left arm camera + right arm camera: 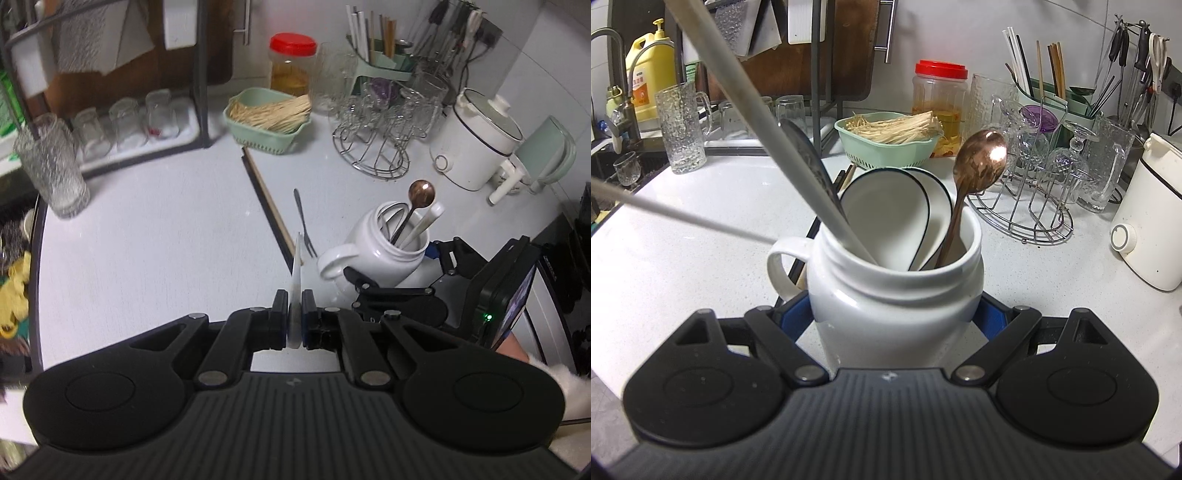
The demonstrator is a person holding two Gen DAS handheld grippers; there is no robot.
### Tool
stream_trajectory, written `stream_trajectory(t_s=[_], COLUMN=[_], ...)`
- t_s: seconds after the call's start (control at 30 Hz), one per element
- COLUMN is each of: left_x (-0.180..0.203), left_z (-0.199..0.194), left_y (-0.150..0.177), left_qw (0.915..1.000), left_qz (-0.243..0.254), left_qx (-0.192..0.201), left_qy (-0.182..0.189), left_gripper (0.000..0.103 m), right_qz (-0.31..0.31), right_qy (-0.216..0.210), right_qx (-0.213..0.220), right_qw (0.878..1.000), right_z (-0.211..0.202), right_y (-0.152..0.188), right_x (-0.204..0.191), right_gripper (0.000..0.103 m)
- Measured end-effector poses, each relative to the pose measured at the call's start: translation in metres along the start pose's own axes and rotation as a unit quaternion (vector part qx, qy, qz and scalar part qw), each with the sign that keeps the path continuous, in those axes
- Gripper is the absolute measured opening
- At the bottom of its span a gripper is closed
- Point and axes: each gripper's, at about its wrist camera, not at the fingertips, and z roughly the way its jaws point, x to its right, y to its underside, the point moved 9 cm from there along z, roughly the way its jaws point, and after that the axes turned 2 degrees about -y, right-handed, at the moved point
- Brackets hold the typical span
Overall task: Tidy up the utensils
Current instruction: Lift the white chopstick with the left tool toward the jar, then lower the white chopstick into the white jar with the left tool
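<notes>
Left wrist view: the left gripper (294, 317) pinches a flat white utensil (296, 273) (seen edge-on) above the white countertop (166, 229). Right gripper (895, 306) clamps the white ceramic handled jar (897, 295), holding a copper spoon (979, 166).

A broad stretch of bare white countertop (155, 229) lies open at the left and centre, crossed only by a pair of chopsticks (269, 206) and a small fork (303, 221) lying flat near the white jug (373, 251). The jug's mouth is crowded with spoons (975, 173) and long handles (768, 136) leaning left. Behind, a green basket (266, 122), wire glass rack (376, 147) and white cooker (476, 144) wall off the back edge.
</notes>
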Motion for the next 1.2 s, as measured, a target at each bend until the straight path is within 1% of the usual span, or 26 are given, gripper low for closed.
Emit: stream_trajectory(t_s=[0.1,0.17,0.27,0.37,0.47,0.57,0.77,0.93,1.0,1.07,1.2], left_x=[0.001,0.001,0.000,0.003,0.012,0.023,0.046,0.060,0.065,0.068,0.076], left_z=[-0.004,-0.007,-0.013,-0.024,-0.039,-0.056,-0.086,-0.101,-0.104,-0.103,-0.091], left_y=[-0.011,-0.022,-0.043,-0.066,-0.086,-0.099,-0.112,-0.117,-0.117,-0.116,-0.113], left_qw=[0.9998,0.9991,0.9979,0.9950,0.9920,0.9889,0.9840,0.9811,0.9791,0.9766,0.9713], left_qz=[0.019,0.042,0.065,0.099,0.125,0.145,0.153,0.148,0.151,0.163,0.177], left_qx=[-0.002,-0.003,-0.009,-0.010,-0.016,-0.030,-0.074,-0.097,-0.107,-0.114,-0.133], left_qy=[0.001,-0.005,-0.001,-0.006,0.003,0.017,0.053,0.078,0.085,0.082,0.087], left_gripper=[0.008,0.008,0.008,0.008,0.008,0.008,0.008,0.008,0.008,0.008,0.008], right_qz=[-0.001,-0.001,-0.002,-0.002,-0.002,-0.002,-0.001,0.000,0.000,0.000,0.001], right_qy=[-0.001,-0.002,-0.002,-0.003,-0.003,-0.003,-0.003,-0.002,-0.002,-0.002,-0.001], right_qx=[0.000,-0.001,0.000,-0.001,-0.001,-0.001,0.003,0.004,0.005,0.005,0.008], right_qw=[1.000,1.000,1.000,1.000,1.000,1.000,1.000,1.000,1.000,1.000,1.000], right_z=[0.001,0.001,0.001,0.002,0.001,0.001,0.001,0.001,0.001,0.000,0.000], right_y=[0.000,0.000,-0.001,-0.001,0.000,0.000,0.000,0.000,0.000,0.000,0.001], right_x=[0.000,0.000,0.000,0.000,0.000,0.000,0.000,0.000,-0.001,-0.001,-0.001], right_gripper=[0.092,0.092,0.092,0.092,0.092,0.092,0.092,0.092,0.092,0.092,0.092])
